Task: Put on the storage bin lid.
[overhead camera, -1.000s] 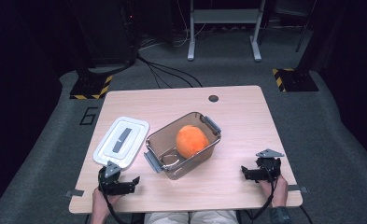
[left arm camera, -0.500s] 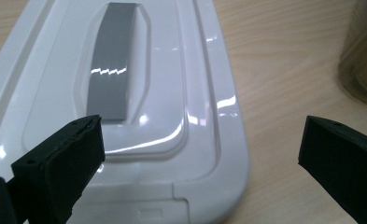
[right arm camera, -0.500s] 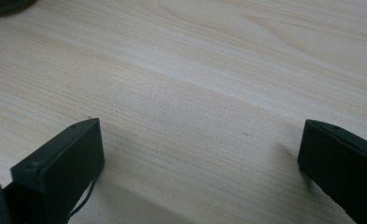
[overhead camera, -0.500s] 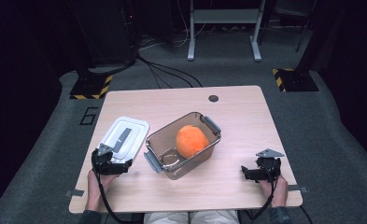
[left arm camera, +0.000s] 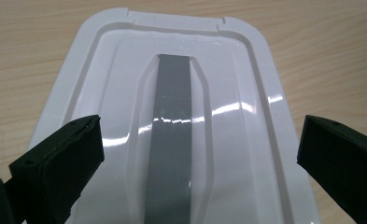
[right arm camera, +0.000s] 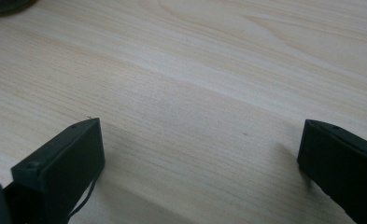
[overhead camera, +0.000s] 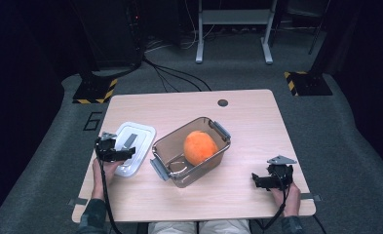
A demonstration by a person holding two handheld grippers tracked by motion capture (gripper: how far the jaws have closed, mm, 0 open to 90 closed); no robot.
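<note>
Indoors | wooden table [overhead camera: 257, 126] | grey carpet floor [overhead camera: 354, 146] | dark room

A light wooden table [overhead camera: 247, 126] with a small round dark grommet hole [overhead camera: 222, 103] near its far edge stands on grey carpet [overhead camera: 354, 146]. Two black stand bases edged with yellow-black hazard tape sit on the floor, one at upper left [overhead camera: 92, 91], one at upper right [overhead camera: 307, 83]. Black cables [overhead camera: 174, 75] trail across the carpet. A grey metal frame [overhead camera: 233, 29] stands at top centre. The surroundings are dark.
</note>
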